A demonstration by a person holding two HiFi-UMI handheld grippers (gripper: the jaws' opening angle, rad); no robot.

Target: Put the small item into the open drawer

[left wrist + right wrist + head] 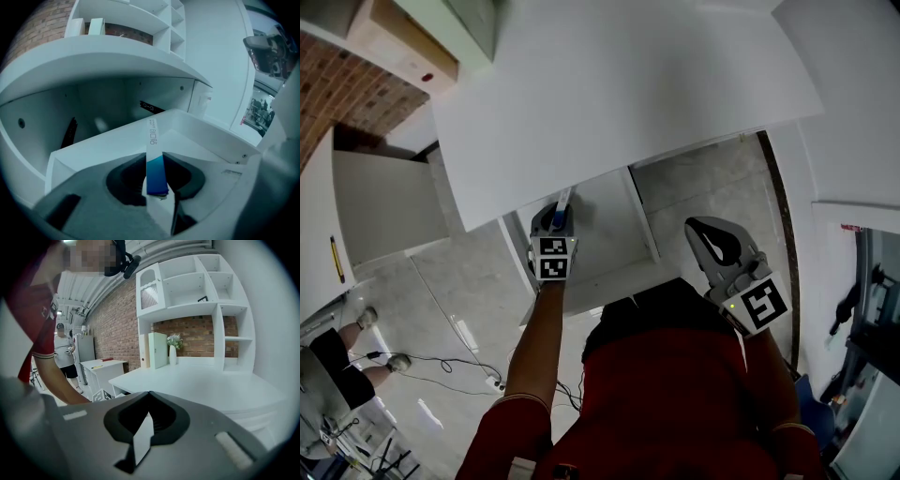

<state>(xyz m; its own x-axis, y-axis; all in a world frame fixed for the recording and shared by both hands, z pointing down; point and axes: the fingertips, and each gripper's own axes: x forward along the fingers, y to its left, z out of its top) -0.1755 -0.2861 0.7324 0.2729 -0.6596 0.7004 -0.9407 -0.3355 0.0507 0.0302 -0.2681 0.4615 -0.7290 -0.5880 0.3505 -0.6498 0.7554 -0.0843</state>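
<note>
A slim blue-and-white box (560, 210) is pinched in my left gripper (555, 223), which hangs over the open white drawer (614, 230) just below the desk's front edge. In the left gripper view the jaws press on the blue end of the box (155, 171) and its white printed end points out over the drawer's rim (211, 136). My right gripper (703, 234) hovers to the right of the drawer, beside the desk edge. Its jaws are shut with nothing between them, and in the right gripper view the right gripper (149, 394) faces along the desk top.
The white desk top (609, 84) overhangs the drawer. A white shelf unit (197, 296) stands at the desk's back against a brick wall. Cables (441, 361) lie on the floor at left, near a person's feet (366, 319). A person (63, 352) stands by a far table.
</note>
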